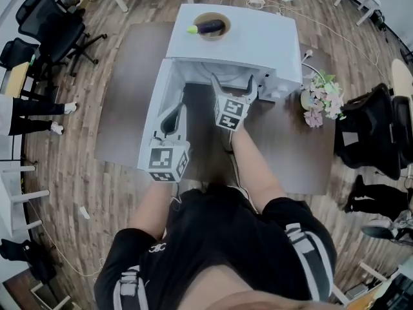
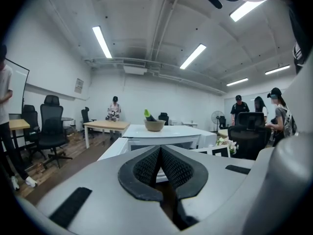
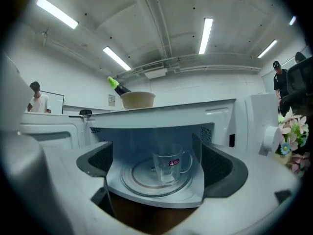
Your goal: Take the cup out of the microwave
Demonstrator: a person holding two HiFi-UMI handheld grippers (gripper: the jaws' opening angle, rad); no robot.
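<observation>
A clear glass cup (image 3: 169,165) with a red label stands on the glass turntable (image 3: 142,180) inside the white microwave (image 1: 239,44). Its handle points right. The microwave door (image 1: 159,105) hangs open to the left. My right gripper (image 3: 157,174) is open and level in front of the opening, its jaws framing the cup without touching it. In the head view the right gripper (image 1: 233,81) sits at the cavity mouth and the cup is hidden. My left gripper (image 1: 175,112) is beside the open door, and its pads (image 2: 168,168) are shut with nothing between them.
A bowl (image 1: 211,26) holding a dark eggplant and a green item sits on the microwave top. A pot of pink flowers (image 1: 321,99) stands to its right on the brown table (image 1: 126,89). Office chairs, desks and several people are around the room.
</observation>
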